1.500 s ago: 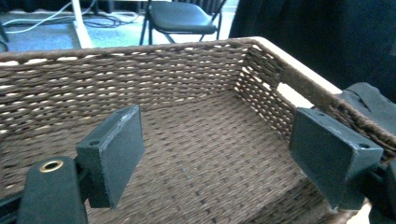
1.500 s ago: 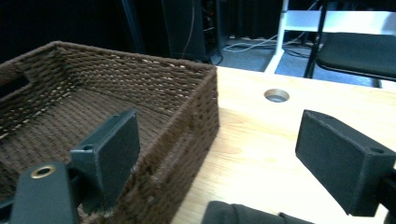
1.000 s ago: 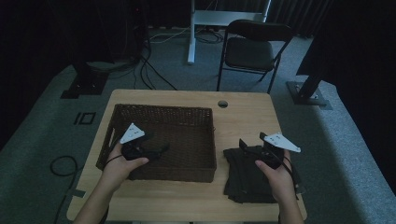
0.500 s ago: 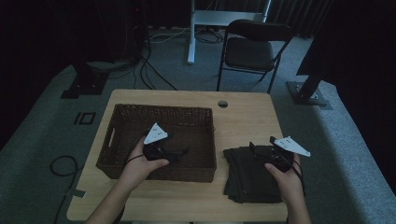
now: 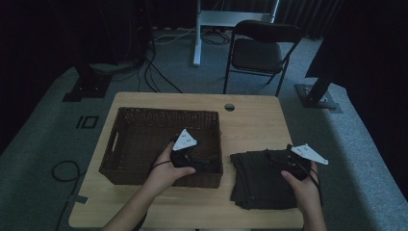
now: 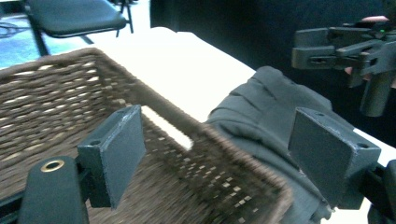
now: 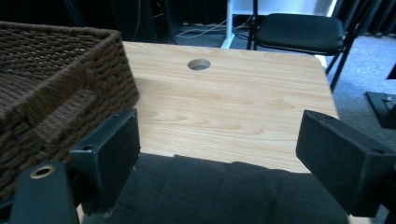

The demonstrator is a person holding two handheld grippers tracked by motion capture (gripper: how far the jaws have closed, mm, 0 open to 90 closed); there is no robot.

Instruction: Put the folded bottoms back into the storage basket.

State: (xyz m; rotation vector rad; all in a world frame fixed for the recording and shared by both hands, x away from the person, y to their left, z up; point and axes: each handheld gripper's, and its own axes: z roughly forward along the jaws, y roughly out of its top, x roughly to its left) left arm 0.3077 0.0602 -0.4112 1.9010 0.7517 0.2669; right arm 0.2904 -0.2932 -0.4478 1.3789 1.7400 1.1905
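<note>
High view: dark folded cloth (image 5: 262,179) lies on the tabletop (image 5: 250,120), just beside the wicker basket (image 5: 144,139) on its right.
Right gripper (image 5: 281,161): released, jaws spread wide and holding nothing — it hangs directly over the cloth's far edge, the hand (image 5: 300,185) behind it over the cloth itself.
Right gripper view: the cloth (image 7: 224,191) sits just below and between the spread jaws, so the reach is straight down; the basket wall (image 7: 56,93) stands off to this gripper's left.
Left gripper (image 5: 199,162): also released and empty, poised above the basket's near right corner, pointing across toward the cloth.
Left gripper view: the cloth (image 6: 266,116) lies ahead and to this gripper's right, beyond the basket rim (image 6: 201,135) — that rim stands between the two.
Nearer hand: the right, by my judgement; it is already above the cloth, while the left must clear the rim first.
Long axis: the cloth runs from the person's edge away toward the far side, roughly along the right gripper's line of reach.
</note>
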